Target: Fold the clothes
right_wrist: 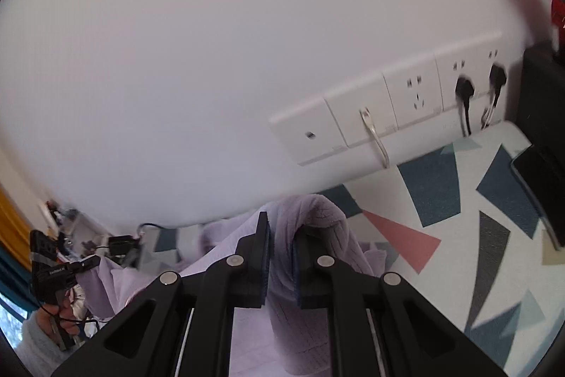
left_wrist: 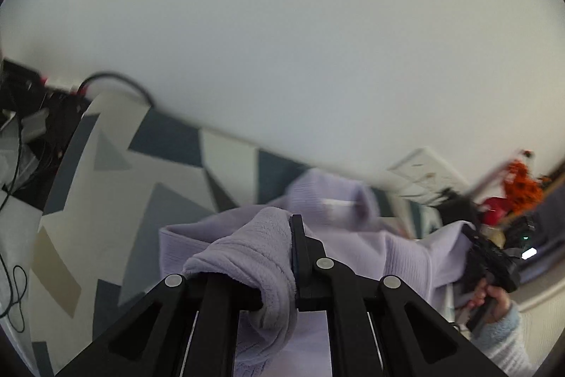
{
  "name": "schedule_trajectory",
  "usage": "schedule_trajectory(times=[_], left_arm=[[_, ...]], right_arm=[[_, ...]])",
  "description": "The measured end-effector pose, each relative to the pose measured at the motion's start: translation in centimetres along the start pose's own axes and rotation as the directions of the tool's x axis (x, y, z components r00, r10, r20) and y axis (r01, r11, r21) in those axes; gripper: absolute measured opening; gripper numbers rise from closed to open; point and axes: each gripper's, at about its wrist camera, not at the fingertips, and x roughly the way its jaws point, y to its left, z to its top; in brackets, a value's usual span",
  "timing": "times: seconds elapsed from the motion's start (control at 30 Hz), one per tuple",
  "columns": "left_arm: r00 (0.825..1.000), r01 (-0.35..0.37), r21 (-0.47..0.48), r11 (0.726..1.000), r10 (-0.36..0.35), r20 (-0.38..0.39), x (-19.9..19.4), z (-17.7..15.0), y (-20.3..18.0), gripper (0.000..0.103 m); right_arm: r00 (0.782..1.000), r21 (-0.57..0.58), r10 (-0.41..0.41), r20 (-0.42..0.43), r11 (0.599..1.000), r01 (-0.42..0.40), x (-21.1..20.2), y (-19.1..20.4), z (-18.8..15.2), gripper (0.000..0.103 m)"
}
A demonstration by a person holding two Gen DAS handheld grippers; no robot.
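both tools pinch fuzzy ribbed lilac garment above geometric-patterned cloth.

White wall fills most of both views. Table cover: white with blue, grey, pink and tan triangles. Row of wall outlets: one white cable, two black plugs in the right-hand plates. Dark flat device at the cover's right edge. Black cable loop and tangled wiring far left. Orange clutter, blurred.

No text can be read for sure; the left gripper, seen at the far left, bears small, blurred white lettering.
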Motion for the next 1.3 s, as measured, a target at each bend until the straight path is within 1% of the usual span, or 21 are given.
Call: schedule_trajectory(times=[0.07,0.13,0.23,0.27,0.33,0.37,0.4,0.43,0.5,0.53,0.57,0.6,0.7,0.77,0.83,0.93,1.0,1.03,1.13,1.23,1.3], left_arm=[[0.996,-0.068,-0.013,0.998,0.067,-0.060,3.2,-0.6,1.4,0.008],[0.987,-0.115,-0.036,0.993,0.110,-0.119,5.8,-1.4,3.0,0.008],[0.975,-0.117,-0.089,0.989,0.097,-0.199,7.6,-1.9,4.8,0.010],[0.972,-0.112,-0.084,0.990,0.092,-0.216,7.5,-1.8,4.8,0.013],[0.968,-0.093,-0.060,0.994,0.076,-0.240,6.8,-1.4,4.4,0.024],[0.970,-0.054,-0.033,0.998,0.044,-0.237,5.6,-1.0,3.9,0.038],[0.972,-0.014,-0.007,1.000,0.012,-0.236,4.5,-0.7,3.3,0.048],[0.972,0.025,0.020,0.999,-0.020,-0.235,3.3,-0.3,2.8,0.052],[0.972,0.098,0.068,0.993,-0.081,-0.222,0.7,0.0,1.8,0.066],[0.971,0.132,0.091,0.987,-0.110,-0.211,-0.8,0.0,1.3,0.068],[0.971,0.159,0.113,0.981,-0.135,-0.198,-2.2,0.0,0.8,0.073],[0.978,0.148,0.130,0.980,-0.126,-0.164,-3.5,-0.1,0.4,0.077],[0.989,0.117,0.143,0.983,-0.102,-0.107,-5.9,-2.1,0.8,0.077],[0.990,0.101,0.106,0.989,-0.089,-0.112,-6.0,-3.8,1.8,0.077],[0.990,0.084,0.070,0.994,-0.076,-0.118,-6.1,-5.5,2.8,0.077],[0.990,0.061,0.015,0.998,-0.059,-0.126,-6.1,-8.1,4.2,0.077],[0.990,0.069,-0.018,0.997,-0.071,-0.120,-6.1,-10.8,4.2,0.077],[0.989,0.083,-0.064,0.994,-0.090,-0.116,-6.0,-12.2,4.3,0.077],[0.985,0.121,-0.203,0.972,-0.144,-0.100,-5.3,-15.9,4.6,0.077],[0.979,0.150,-0.336,0.930,-0.187,-0.080,-4.0,-18.5,5.2,0.077],[0.985,0.111,-0.364,0.925,-0.151,-0.083,-2.5,-18.8,5.6,0.077]], right_arm=[[0.997,0.011,-0.039,-0.063,0.999,0.040,3.9,-1.9,-0.3,0.010],[0.990,0.020,-0.073,-0.119,0.997,0.076,7.0,-3.5,-1.1,0.010],[0.978,0.070,-0.069,-0.199,0.994,0.084,9.7,-5.6,-2.3,0.011],[0.973,0.107,-0.050,-0.224,0.991,0.076,10.1,-6.2,-2.5,0.016],[0.970,0.218,0.034,-0.239,0.976,0.019,9.6,-7.3,-2.4,0.034],[0.970,0.266,0.081,-0.230,0.964,-0.017,8.9,-7.7,-2.3,0.063],[0.970,0.296,0.114,-0.214,0.954,-0.047,8.0,-7.8,-2.0,0.079],[0.973,0.305,0.138,-0.187,0.949,-0.076,6.6,-7.7,-1.7,0.082],[0.975,0.311,0.182,-0.128,0.941,-0.135,3.4,-7.6,-1.1,0.083],[0.976,0.310,0.193,-0.099,0.938,-0.154,1.8,-7.5,-1.2,0.085],[0.978,0.307,0.198,-0.069,0.937,-0.167,0.1,-7.4,-1.4,0.088],[0.978,0.304,0.203,-0.040,0.935,-0.181,-1.6,-7.3,-1.7,0.089],[0.982,0.316,0.187,-0.020,0.933,-0.172,-4.9,-7.1,-5.0,0.089],[0.985,0.324,0.171,-0.019,0.933,-0.156,-6.5,-7.0,-7.3,0.089],[0.989,0.357,0.142,-0.042,0.927,-0.118,-7.1,-7.2,-10.4,0.089],[0.988,0.458,0.124,-0.087,0.886,-0.070,-7.1,-7.7,-15.1,0.089],[0.985,0.497,0.119,-0.123,0.867,-0.043,-6.4,-7.9,-18.1,0.089],[0.985,0.513,0.111,-0.135,0.858,-0.026,-5.9,-7.9,-19.4,0.089],[0.983,0.561,0.127,-0.129,0.827,-0.033,-4.4,-8.0,-21.0,0.089],[0.987,0.578,0.126,-0.096,0.815,-0.048,-3.1,-8.0,-20.8,0.089],[0.991,0.562,0.092,-0.093,0.827,-0.024,-2.0,-7.9,-20.2,0.089]])
